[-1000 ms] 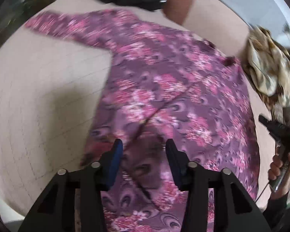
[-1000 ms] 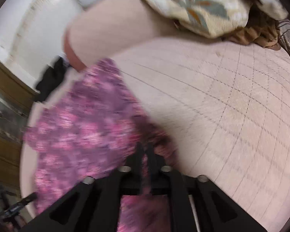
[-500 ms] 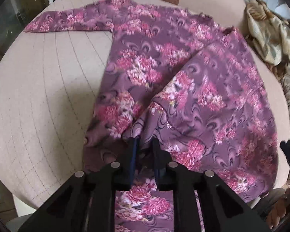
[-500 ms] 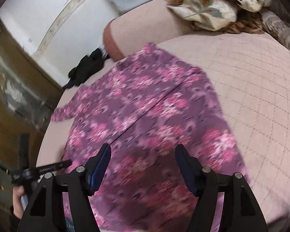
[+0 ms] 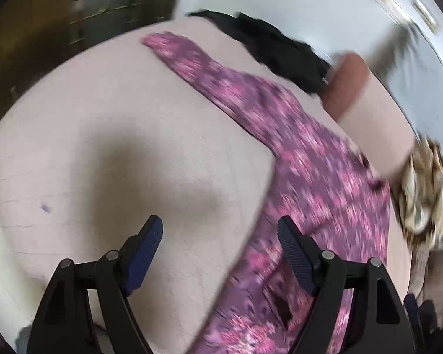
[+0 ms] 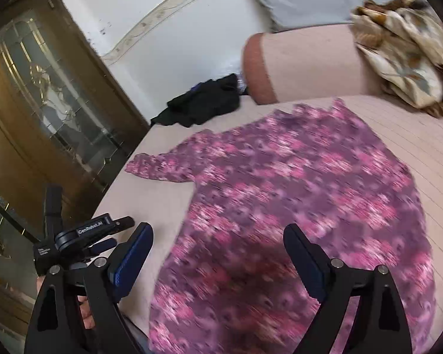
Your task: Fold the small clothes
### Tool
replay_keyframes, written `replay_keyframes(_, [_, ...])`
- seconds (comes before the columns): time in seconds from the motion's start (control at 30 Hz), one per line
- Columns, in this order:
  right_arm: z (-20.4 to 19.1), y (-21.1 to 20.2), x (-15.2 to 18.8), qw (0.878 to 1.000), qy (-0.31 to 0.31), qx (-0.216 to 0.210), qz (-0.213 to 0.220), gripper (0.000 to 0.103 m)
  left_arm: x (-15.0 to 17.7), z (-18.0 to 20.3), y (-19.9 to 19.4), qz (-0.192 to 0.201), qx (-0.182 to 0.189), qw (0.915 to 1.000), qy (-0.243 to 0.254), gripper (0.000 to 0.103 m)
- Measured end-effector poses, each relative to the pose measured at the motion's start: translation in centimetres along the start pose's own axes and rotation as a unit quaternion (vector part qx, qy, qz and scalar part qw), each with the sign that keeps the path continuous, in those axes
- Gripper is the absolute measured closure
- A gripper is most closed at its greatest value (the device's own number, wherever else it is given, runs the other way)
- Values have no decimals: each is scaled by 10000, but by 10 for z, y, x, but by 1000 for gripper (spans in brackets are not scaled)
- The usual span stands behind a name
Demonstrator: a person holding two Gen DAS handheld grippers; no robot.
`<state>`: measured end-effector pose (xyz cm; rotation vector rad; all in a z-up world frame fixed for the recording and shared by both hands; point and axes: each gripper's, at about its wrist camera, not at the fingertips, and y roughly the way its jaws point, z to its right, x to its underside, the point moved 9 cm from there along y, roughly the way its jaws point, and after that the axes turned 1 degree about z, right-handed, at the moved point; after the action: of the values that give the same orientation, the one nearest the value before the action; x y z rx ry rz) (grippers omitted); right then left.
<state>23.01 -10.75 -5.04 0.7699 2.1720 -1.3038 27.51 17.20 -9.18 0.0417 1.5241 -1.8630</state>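
The left gripper [image 5: 220, 247] is black. It has two thick black arms that spread apart like a V. Each arm has round silver screws on top. Each of its fingers [image 5: 146, 247] has a dark blue pad with thin ribbed lines on it.

The right gripper [image 6: 218, 253] looks the same: black arms, silver screws and blue ribbed pads on its fingers [image 6: 305, 261].

In the right wrist view the left gripper also shows at the near left. Its black body has a small label with white letters, too small to read. A black post stands up from it. A bit of a hand [image 6: 84, 309] shows under it.
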Motion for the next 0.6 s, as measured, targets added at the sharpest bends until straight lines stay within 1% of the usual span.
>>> replay_keyframes(0.07, [-13,17,-8,10000,-33,-13,-89,10,-20,-15,4,-142,-31,9994,-298,24])
replay_keyframes(0.17, [-27,47,-16,9991,-25,-216,-370,10,-54,-34,22,-428,94,9971,-628,24])
replay_keyframes(0.23, [-31,65,-19,9984,-60,-270,-497,10,-77,-47,36,-538,170,9943,-900,24])
replay_keyframes(0.27, [-31,74,-21,9981,-71,-294,-528,10,-97,-56,49,-547,300,9913,-1158,24])
replay_keyframes(0.33, [-27,90,-20,9980,-21,-302,-558,10,-125,-68,71,-496,528,9860,-1500,24])
replay_keyframes(0.37, [-22,97,-18,9980,37,-281,-569,10,-141,-77,86,-450,496,9840,-1649,24])
replay_keyframes(0.4, [-19,103,-17,9979,83,-287,-581,10,-154,-88,103,-486,321,9823,-1780,24])
replay_keyframes(0.5, [-3,115,-11,9972,215,-333,-640,11,-180,-101,139,-527,165,9788,-1972,24])
replay_keyframes(0.53, [2,117,-10,9970,253,-364,-637,11,-190,-102,147,-462,82,9795,-1957,24])
replay_keyframes(0.6, [12,117,-8,9967,333,-415,-621,11,-207,-97,161,-364,174,9815,-1871,24])
